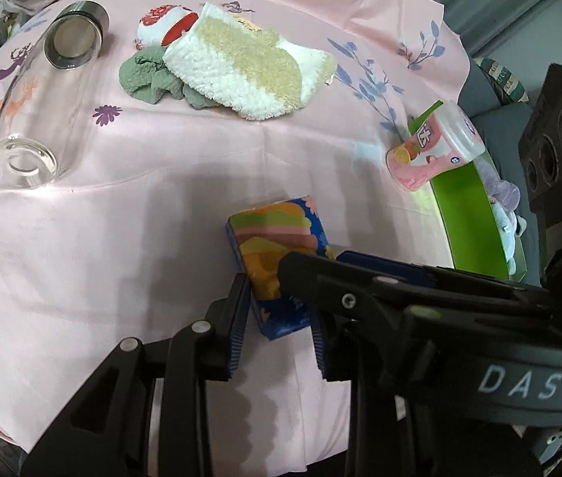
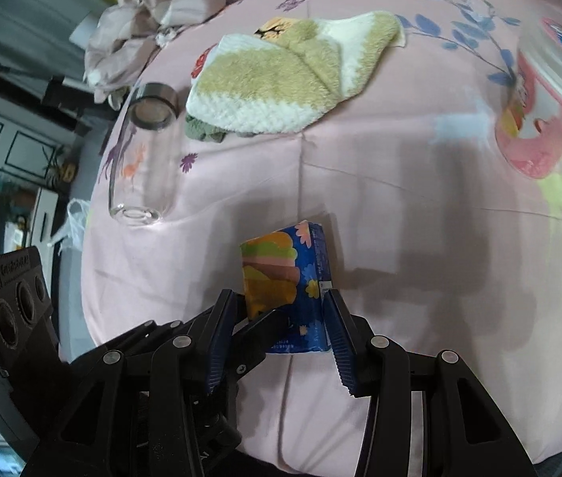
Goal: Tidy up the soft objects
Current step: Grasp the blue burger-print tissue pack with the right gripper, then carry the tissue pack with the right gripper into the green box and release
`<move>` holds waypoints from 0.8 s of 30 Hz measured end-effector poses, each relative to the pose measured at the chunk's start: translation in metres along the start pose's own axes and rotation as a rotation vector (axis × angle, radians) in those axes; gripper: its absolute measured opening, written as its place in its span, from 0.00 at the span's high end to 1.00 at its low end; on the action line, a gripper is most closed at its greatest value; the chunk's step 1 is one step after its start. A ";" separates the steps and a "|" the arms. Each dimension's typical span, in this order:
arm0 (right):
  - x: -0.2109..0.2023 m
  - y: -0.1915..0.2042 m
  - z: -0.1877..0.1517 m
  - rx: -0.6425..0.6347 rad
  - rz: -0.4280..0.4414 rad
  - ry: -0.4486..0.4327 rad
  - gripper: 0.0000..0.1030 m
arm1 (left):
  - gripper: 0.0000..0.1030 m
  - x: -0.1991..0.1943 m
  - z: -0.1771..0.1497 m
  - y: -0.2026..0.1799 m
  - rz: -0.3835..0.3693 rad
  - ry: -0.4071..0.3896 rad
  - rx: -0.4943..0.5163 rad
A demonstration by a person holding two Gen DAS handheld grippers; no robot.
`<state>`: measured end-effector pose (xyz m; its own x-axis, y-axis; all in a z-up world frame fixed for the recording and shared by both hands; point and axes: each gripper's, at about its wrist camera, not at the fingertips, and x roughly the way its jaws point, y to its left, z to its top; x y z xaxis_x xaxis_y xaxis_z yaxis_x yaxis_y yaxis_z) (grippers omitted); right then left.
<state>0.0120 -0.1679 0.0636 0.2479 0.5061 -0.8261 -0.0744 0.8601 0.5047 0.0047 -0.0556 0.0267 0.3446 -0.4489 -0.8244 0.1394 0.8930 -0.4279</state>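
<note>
A blue tissue pack point(image 1: 271, 246) with an orange, pink and green print sits between both grippers, over the pink cloth. In the left wrist view my left gripper point(image 1: 279, 302) has its pads against the pack's near end, one on each side. My right gripper's finger point(image 1: 320, 274) crosses in front from the right. In the right wrist view my right gripper point(image 2: 279, 298) is shut on the same pack point(image 2: 281, 266), a pad on each side, and a left finger point(image 2: 261, 330) lies against the pack's front. A beige and white towel point(image 1: 249, 67) lies further back over a green cloth point(image 1: 150, 75).
A glass bottle point(image 1: 42, 99) with a steel cap lies on its side at the left. A pink lidded cup point(image 1: 436, 147) lies tipped at the right beside a green bin point(image 1: 471, 214) holding soft items. A red and white soft thing point(image 1: 165, 26) sits behind the towel.
</note>
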 end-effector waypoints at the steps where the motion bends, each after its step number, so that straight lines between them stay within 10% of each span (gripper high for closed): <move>1: -0.002 -0.003 -0.001 0.015 0.005 -0.018 0.53 | 0.73 0.001 -0.001 -0.002 -0.002 0.003 0.002; 15: 0.012 -0.020 -0.011 0.049 0.047 -0.056 0.52 | 0.72 0.001 -0.012 -0.011 0.020 -0.048 0.056; 24: -0.048 -0.030 -0.013 0.066 0.073 -0.238 0.52 | 0.73 -0.030 0.001 -0.058 0.000 -0.164 0.172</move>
<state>-0.0101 -0.2173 0.0854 0.4654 0.5308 -0.7083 -0.0395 0.8119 0.5824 -0.0128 -0.0935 0.0768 0.4891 -0.4503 -0.7470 0.2906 0.8916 -0.3473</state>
